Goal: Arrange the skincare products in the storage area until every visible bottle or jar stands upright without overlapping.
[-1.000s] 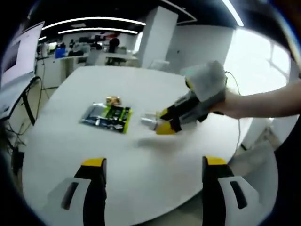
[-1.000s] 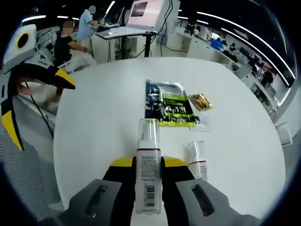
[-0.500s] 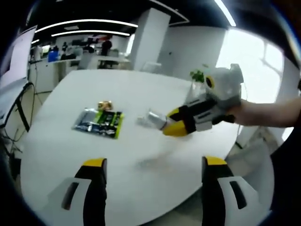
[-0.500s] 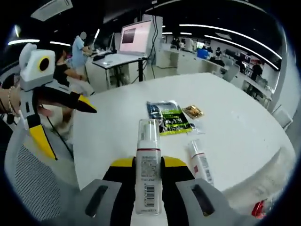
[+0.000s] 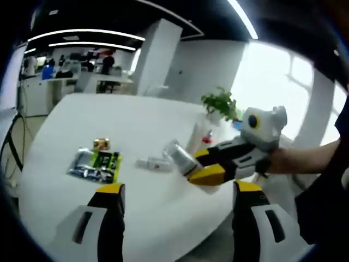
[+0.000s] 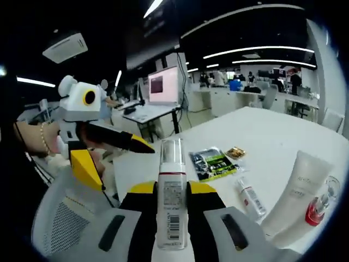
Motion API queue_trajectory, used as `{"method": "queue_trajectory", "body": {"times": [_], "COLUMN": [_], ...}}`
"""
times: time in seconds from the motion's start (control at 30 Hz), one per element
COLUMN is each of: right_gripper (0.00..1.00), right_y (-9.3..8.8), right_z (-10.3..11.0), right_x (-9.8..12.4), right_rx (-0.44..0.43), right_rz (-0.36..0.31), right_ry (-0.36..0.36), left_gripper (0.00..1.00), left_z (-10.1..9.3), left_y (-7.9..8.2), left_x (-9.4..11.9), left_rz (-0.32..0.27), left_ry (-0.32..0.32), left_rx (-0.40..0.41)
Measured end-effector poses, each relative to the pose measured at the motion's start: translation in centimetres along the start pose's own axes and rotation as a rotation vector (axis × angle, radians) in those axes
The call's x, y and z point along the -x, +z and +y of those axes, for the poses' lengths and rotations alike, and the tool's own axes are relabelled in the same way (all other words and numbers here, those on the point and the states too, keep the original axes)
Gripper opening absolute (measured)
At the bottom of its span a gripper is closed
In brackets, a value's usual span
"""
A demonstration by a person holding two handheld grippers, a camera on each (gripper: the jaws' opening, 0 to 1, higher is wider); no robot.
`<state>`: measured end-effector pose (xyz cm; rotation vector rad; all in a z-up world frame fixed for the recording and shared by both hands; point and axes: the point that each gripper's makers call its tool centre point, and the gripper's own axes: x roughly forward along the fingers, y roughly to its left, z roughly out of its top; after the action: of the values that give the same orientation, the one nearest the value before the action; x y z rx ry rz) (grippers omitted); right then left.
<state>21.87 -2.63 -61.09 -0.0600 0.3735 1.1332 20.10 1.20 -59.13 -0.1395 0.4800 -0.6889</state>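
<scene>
Table (image 5: 82, 117) first, since that is where the bottle has to end up: white, round and mostly bare, so I'd judge the job now is to carry the pump bottle (image 6: 172, 204) down onto an open patch, base flat, and let go only once it stands on its own. The right gripper (image 6: 172, 192) has its jaws pinched on that bottle, held in the air with its clear cap pointing away from the hand; from the left gripper view the same bottle (image 5: 180, 156) juts out over the table's near edge. Tipping it fully upright before it touches looks like the careful part. The left gripper (image 5: 173, 192) hangs with its jaws spread and nothing between them, free to steady things. Over to the right stands a tall white tube (image 6: 294, 194) with a small red-capped bottle (image 6: 313, 212) beside it, so setting down well apart from them seems wise. A small white bottle (image 6: 248, 196) lies on its side and will need righting too. Further off lie a green and black packet (image 6: 215, 162) and a little gold packet (image 6: 236, 152), neither in the way.
</scene>
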Motion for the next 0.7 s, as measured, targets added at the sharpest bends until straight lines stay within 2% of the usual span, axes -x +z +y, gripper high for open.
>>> {"method": "queue_trajectory", "body": {"times": [0.1, 0.17, 0.27, 0.4, 0.47, 0.53, 0.57, 0.6, 0.7], "right_gripper": [0.19, 0.19, 0.19, 0.19, 0.19, 0.19, 0.19, 0.19, 0.19], "right_y": [0.1, 0.4, 0.9, 1.6, 1.9, 2.3, 2.6, 3.0, 4.1], "right_z": [0.1, 0.3, 0.9, 2.1, 2.5, 3.5, 3.8, 4.5, 5.7], "right_x": [0.5, 1.1, 1.9, 2.7, 3.0, 3.3, 3.5, 3.7, 4.2], "right_rx": [-0.003, -0.001, -0.007, -0.02, -0.013, -0.017, -0.023, -0.037, -0.061], "right_rz": [-0.025, -0.04, -0.069, -0.113, -0.123, -0.145, -0.159, -0.182, -0.235], "right_ry": [0.015, 0.027, 0.051, 0.082, 0.086, 0.122, 0.131, 0.168, 0.231], "left_gripper": [0.75, 0.73, 0.71, 0.68, 0.66, 0.62, 0.58, 0.55, 0.48], "left_z": [-0.5, -0.9, -1.9, -3.1, -3.3, -3.5, -4.0, -4.1, -5.3], "left_y": [0.5, 0.8, 1.7, 2.1, 2.4, 3.0, 3.3, 3.5, 4.4], "left_x": [-0.2, -0.2, -0.1, 0.1, 0.3, 0.4, 0.6, 0.7, 1.1], "left_rz": [0.003, -0.01, -0.037, -0.039, -0.051, -0.073, -0.086, -0.088, -0.117], "left_ry": [-0.028, -0.056, -0.126, -0.197, -0.239, -0.269, -0.305, -0.306, -0.367], "left_rx": [-0.019, -0.003, 0.021, -0.003, 0.021, 0.039, 0.05, 0.046, 0.041]}}
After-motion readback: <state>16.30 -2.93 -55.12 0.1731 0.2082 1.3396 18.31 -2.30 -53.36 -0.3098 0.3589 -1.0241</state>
